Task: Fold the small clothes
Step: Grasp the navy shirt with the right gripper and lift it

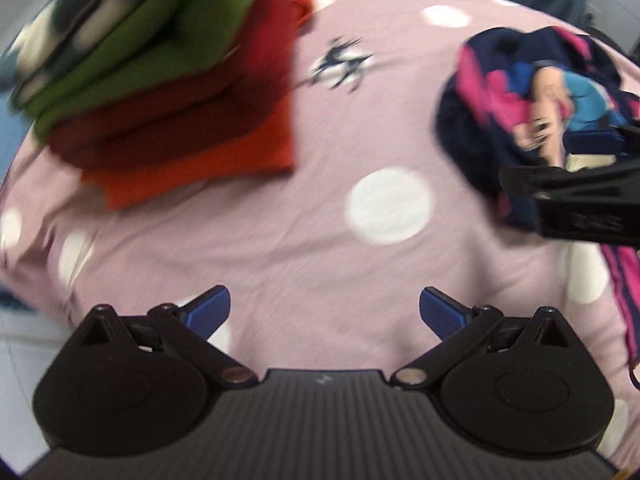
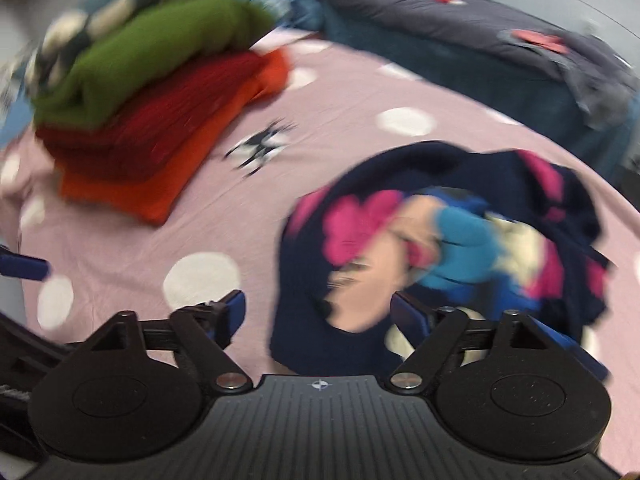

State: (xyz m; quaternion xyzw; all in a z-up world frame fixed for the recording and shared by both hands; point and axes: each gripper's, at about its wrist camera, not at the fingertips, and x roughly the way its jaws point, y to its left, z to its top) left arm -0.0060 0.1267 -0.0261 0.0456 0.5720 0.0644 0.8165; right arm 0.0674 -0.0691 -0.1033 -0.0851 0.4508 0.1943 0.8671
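The right gripper (image 2: 316, 312) hangs wide open over a crumpled navy garment (image 2: 400, 240); a folded stack (image 2: 160, 120) lies ahead-left.

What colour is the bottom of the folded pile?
Orange, under red and green layers; the left wrist view shows it best.

Soft, even indoor light, no hard shadows; both fisheye views are motion-blurred (edges bent and darkly vignetted)
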